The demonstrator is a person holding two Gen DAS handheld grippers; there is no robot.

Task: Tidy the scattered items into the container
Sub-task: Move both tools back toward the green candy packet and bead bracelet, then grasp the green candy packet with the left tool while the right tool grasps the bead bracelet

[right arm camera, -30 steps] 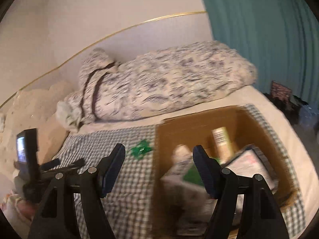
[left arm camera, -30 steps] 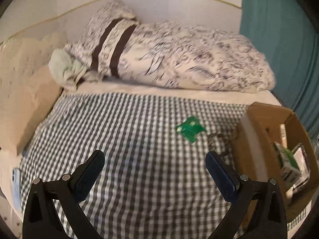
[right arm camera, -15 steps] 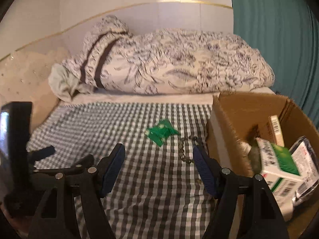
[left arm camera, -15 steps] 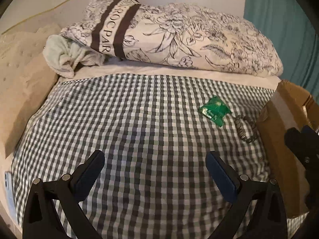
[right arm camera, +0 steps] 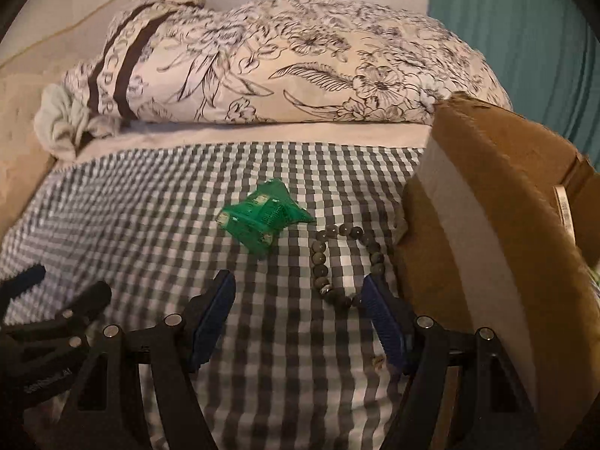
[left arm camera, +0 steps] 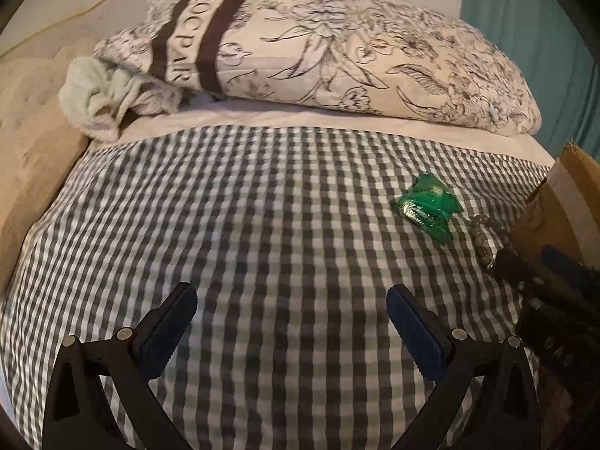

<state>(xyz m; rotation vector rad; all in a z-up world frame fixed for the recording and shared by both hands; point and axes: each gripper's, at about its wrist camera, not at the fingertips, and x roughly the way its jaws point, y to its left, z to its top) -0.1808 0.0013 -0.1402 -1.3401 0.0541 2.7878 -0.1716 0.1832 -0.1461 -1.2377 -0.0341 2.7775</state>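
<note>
A green crinkled packet [right arm camera: 264, 216] [left arm camera: 428, 206] lies on the checked bedcover. Just right of it rests a loop of grey-brown beads [right arm camera: 343, 262] [left arm camera: 487, 240], close against the cardboard box [right arm camera: 483, 232] [left arm camera: 573, 202]. My right gripper [right arm camera: 298, 296] is open and empty, low over the cover; the near end of the beads lies by its right fingertip. My left gripper [left arm camera: 290, 300] is open and empty too, over bare cover left of the packet. In the left wrist view the right gripper [left arm camera: 540, 277] shows dark and blurred at the right edge; the left gripper [right arm camera: 60, 300] shows at lower left in the right wrist view.
A floral duvet roll [right arm camera: 285, 60] and a pale green towel [left arm camera: 90, 93] lie along the head of the bed. A beige padded side [left arm camera: 26, 142] runs along the left. A teal curtain [right arm camera: 525, 22] hangs behind the box at the right.
Both grippers have come down and forward toward the bedcover. The right one swung left from over the box to the packet and beads. Both jaws stayed open.
</note>
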